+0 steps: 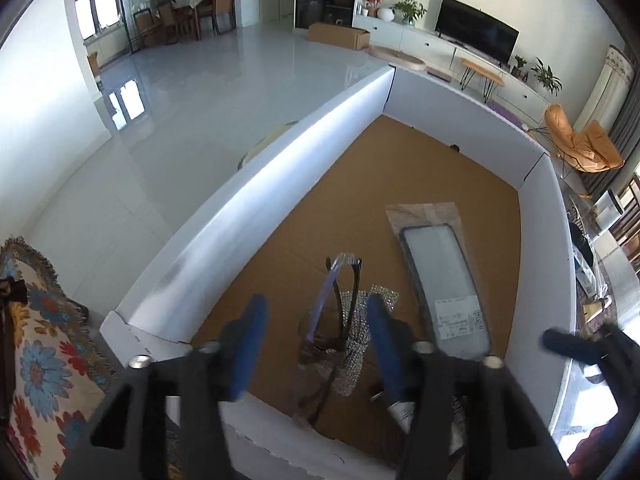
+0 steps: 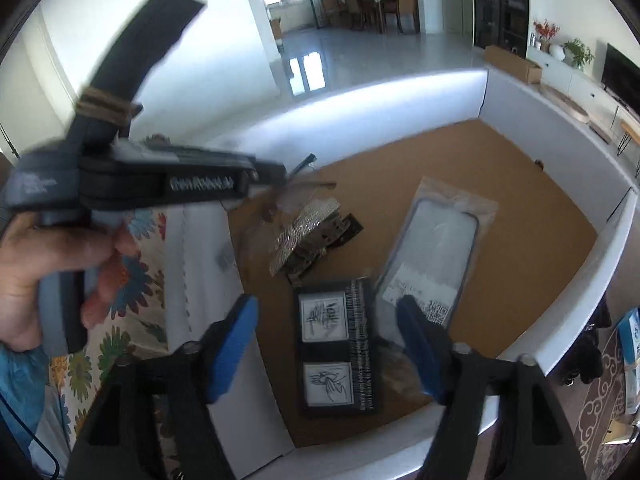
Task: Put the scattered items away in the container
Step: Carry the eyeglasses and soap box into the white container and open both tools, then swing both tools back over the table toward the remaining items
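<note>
Matt brown cardboard box floor [image 1: 440, 168]; glossy plastic sleeve [image 2: 440, 240]; sparkly studded band [image 2: 300, 232].

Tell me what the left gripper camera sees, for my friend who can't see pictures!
The open blue-padded left gripper hovers over a white-walled cardboard box with a brown floor. Below it, clear-lensed glasses lie on a sparkly silver mesh piece, beside a bagged clear phone case. A bright living room lies beyond.

We note bright daylight from far windows [image 1: 100, 12], glare on the glossy floor [image 1: 192, 92], heavy fisheye edge curvature, motion blur on the left gripper [image 2: 276, 176].
</note>
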`<control>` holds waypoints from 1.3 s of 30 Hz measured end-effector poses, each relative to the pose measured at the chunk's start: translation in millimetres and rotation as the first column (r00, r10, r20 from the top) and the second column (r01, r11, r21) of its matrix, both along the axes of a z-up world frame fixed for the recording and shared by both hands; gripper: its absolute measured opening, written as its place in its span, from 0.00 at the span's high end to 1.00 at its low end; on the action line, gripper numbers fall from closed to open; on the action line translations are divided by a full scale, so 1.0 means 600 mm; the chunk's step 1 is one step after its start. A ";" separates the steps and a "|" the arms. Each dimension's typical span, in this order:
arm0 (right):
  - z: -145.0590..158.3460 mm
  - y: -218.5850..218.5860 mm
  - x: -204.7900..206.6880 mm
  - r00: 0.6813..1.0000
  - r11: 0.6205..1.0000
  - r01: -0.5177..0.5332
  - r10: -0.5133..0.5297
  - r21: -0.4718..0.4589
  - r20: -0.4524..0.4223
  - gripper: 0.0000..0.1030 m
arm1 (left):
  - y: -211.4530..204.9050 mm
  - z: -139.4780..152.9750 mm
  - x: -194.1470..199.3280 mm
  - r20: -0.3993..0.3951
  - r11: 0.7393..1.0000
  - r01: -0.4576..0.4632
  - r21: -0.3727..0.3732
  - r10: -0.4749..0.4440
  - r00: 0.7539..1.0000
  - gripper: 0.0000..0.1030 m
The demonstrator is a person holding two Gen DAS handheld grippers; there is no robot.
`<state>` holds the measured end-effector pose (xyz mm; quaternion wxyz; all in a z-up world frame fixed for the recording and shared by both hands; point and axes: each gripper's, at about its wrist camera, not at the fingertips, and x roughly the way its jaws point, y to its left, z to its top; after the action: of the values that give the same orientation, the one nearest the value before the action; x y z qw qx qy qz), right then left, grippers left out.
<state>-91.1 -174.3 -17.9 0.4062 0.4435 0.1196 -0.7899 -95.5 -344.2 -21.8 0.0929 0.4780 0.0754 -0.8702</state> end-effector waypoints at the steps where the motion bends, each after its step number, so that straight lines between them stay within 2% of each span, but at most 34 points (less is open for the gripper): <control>1: 0.013 0.011 0.001 1.000 1.000 0.007 -0.008 -0.027 -0.024 0.13 | 0.005 0.004 0.007 -0.016 1.000 0.000 -0.016 0.000 1.000 0.39; 4: 0.055 0.066 0.005 0.996 0.993 0.043 -0.052 -0.112 -0.078 0.10 | 0.025 0.019 0.017 -0.049 1.000 0.007 -0.020 -0.008 0.999 0.38; 7: 0.071 0.128 -0.002 0.987 0.982 0.096 -0.115 -0.160 -0.109 0.08 | 0.067 0.045 0.034 -0.086 0.999 0.032 -0.007 -0.032 0.996 0.38; 10: 0.080 0.203 0.010 0.966 0.968 0.174 -0.203 -0.179 -0.160 0.07 | 0.138 0.079 0.049 -0.138 0.994 0.111 -0.010 -0.111 0.984 0.38; 12: 0.071 0.262 0.016 0.946 0.955 0.236 -0.268 -0.178 -0.182 0.07 | 0.200 0.103 0.059 -0.172 0.981 0.193 -0.021 -0.193 0.966 0.37; 15: 0.035 0.366 0.016 0.903 0.924 0.353 -0.377 -0.145 -0.204 0.07 | 0.303 0.128 0.082 -0.219 0.946 0.321 -0.041 -0.322 0.921 0.31; 17: 0.003 0.444 0.019 0.858 0.885 0.456 -0.465 -0.094 -0.219 0.07 | 0.380 0.128 0.100 -0.238 0.913 0.405 -0.054 -0.405 0.883 0.10; 18: -0.012 0.481 0.021 0.833 0.861 0.504 -0.505 -0.064 -0.225 0.07 | 0.408 0.126 0.106 -0.234 0.901 0.431 -0.057 -0.431 0.871 0.05; 19: -0.031 0.515 0.020 0.810 0.835 0.550 -0.542 -0.032 -0.225 0.07 | 0.447 0.108 0.111 -0.221 0.882 0.469 -0.057 -0.469 0.855 0.01; 21: -0.059 0.570 0.024 0.767 0.786 0.619 -0.601 0.010 -0.224 0.07 | 0.508 0.063 0.112 -0.167 0.844 0.534 -0.055 -0.535 0.828 0.01; 22: -0.075 0.602 0.029 0.743 0.756 0.654 -0.634 0.029 -0.216 0.07 | 0.532 0.041 0.111 -0.134 0.833 0.549 -0.061 -0.552 0.823 0.01; 25: -0.116 0.673 0.039 0.681 0.679 0.729 -0.707 0.085 -0.191 0.07 | 0.592 -0.051 0.091 -0.042 0.823 0.563 -0.074 -0.566 0.823 0.01; 26: -0.122 0.690 0.048 0.672 0.668 0.738 -0.718 0.091 -0.181 0.07 | 0.604 -0.084 0.081 -0.016 0.831 0.552 -0.065 -0.554 0.832 0.01; 29: -0.140 0.708 0.057 0.653 0.640 0.757 -0.739 0.129 -0.167 0.07 | 0.616 -0.136 0.063 0.013 0.858 0.514 -0.022 -0.514 0.858 0.01; 35: -0.147 0.702 0.059 0.648 0.638 0.761 -0.740 0.116 -0.178 0.07 | 0.628 -0.163 0.039 0.011 0.864 0.501 -0.058 -0.501 0.865 0.01; 39: -0.155 0.703 0.054 0.648 0.636 0.762 -0.744 0.125 -0.165 0.05 | 0.622 -0.173 0.017 0.017 0.879 0.476 -0.033 -0.475 0.880 0.01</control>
<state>-58.8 247.4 -110.7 -0.0089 0.4488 0.0157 -0.8935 -85.3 28.8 -125.7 -0.1144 0.4836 -0.0604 -0.8657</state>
